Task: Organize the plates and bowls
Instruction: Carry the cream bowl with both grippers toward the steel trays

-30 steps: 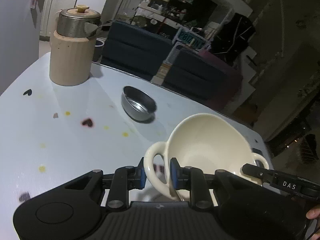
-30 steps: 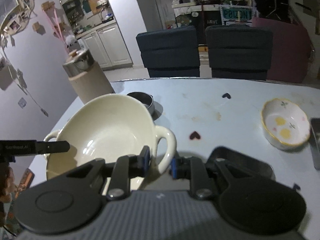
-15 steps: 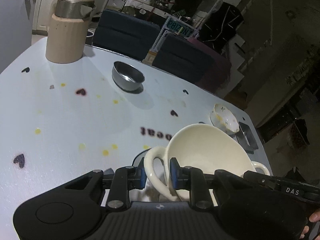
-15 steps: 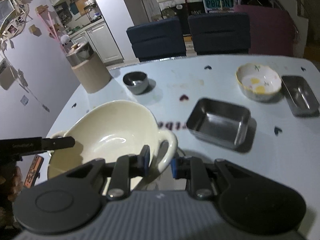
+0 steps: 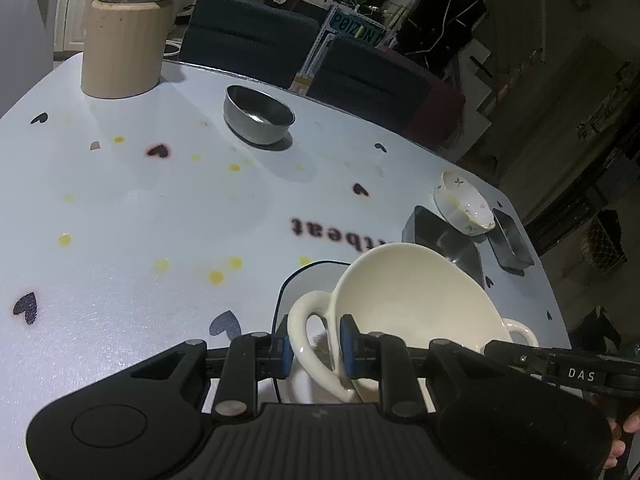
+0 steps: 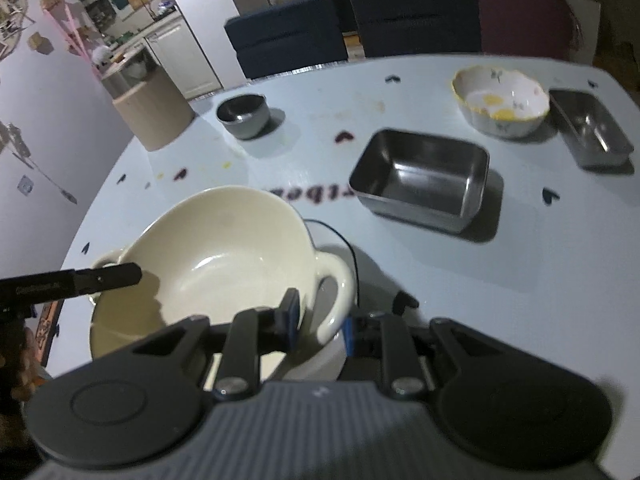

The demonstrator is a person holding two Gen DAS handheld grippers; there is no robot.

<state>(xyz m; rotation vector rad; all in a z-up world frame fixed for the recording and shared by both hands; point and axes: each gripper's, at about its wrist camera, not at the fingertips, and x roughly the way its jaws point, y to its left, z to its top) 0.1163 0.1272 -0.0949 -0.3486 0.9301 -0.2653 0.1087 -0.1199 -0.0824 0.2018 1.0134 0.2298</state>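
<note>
Cream two-handled bowl [image 5: 404, 300] held tilted over the bench's [image 5: 160, 208] near edge: left tool [image 5: 314, 350] clenched on one handle, right tool [image 6: 320, 322] clenched on the other. Right view shows the steel tray [image 6: 420, 178] interior, floral bowl [image 6: 500, 100] and second tray [image 6: 590, 132] toward the far right corner. Left view shows the steel bowl [image 5: 258, 114] and canister [image 5: 122, 44] toward the far left corner.

Left claw [image 5: 314, 350], right claw [image 6: 320, 322], both seemingly clamped.
</note>
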